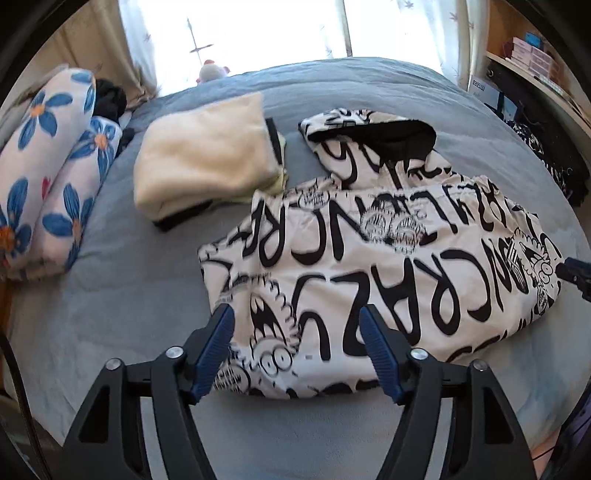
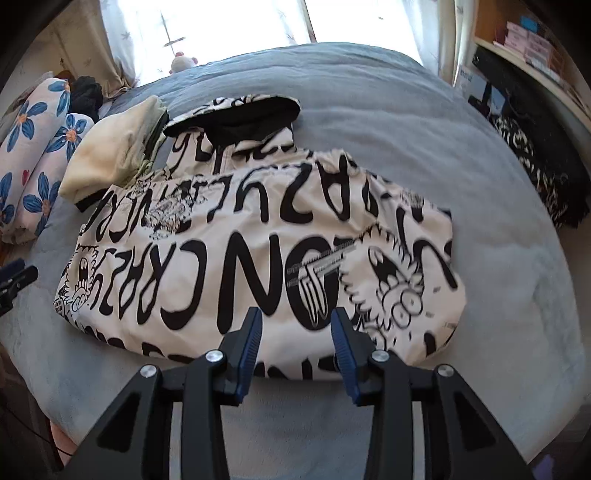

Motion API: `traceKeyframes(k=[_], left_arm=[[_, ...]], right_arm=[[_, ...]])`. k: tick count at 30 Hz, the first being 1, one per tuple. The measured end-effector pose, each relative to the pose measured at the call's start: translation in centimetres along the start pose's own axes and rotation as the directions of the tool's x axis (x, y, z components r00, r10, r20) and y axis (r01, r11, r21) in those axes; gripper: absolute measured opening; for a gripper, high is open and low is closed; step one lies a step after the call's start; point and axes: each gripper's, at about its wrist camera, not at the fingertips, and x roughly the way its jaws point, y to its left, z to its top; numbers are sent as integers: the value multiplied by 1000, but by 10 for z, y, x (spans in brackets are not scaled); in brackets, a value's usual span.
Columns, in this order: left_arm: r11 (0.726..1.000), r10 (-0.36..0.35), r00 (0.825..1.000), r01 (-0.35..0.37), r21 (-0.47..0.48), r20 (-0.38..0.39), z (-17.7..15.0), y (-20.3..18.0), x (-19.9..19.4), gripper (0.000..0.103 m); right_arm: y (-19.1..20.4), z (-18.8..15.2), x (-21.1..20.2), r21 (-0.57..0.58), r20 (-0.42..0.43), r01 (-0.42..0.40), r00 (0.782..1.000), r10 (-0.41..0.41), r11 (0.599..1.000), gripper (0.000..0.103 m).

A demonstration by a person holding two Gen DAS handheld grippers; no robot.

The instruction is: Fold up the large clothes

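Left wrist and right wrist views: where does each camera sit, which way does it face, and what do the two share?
Left wrist: rides the left gripper, angled down over the graffiti-print hooded jacket's left part on the grey bed; own open blue-padded fingers show, plus the right gripper's tip at the right edge.
Right wrist: rides the right gripper, angled down over the jacket's right part; own open fingers show, with the left gripper's tip at the left edge.
Shared: jacket, folded cream garment, floral pillows, window, shelf.
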Motion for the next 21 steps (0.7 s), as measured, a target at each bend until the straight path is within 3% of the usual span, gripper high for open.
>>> traceKeyframes(k=[4,9,16,21], left_arm=[[999,7,1000,-9,50,24,37,-6,-4,79],[996,0,999,-4,92,40,91,-16,8,79],[997,-56,998,55,62,18,175,-16,63,79],[994,-106,994,106,-15,-20,229,-13,123,79]], right_arm=[[8,40,-14,-47,43,12,999,-10,999,40],[16,94,-21,-86,97,36,995,-27,996,53],[9,176,1,-40,104,-18,994,22,999,53],[0,231,48,22,72,-93,993,91,995,53]])
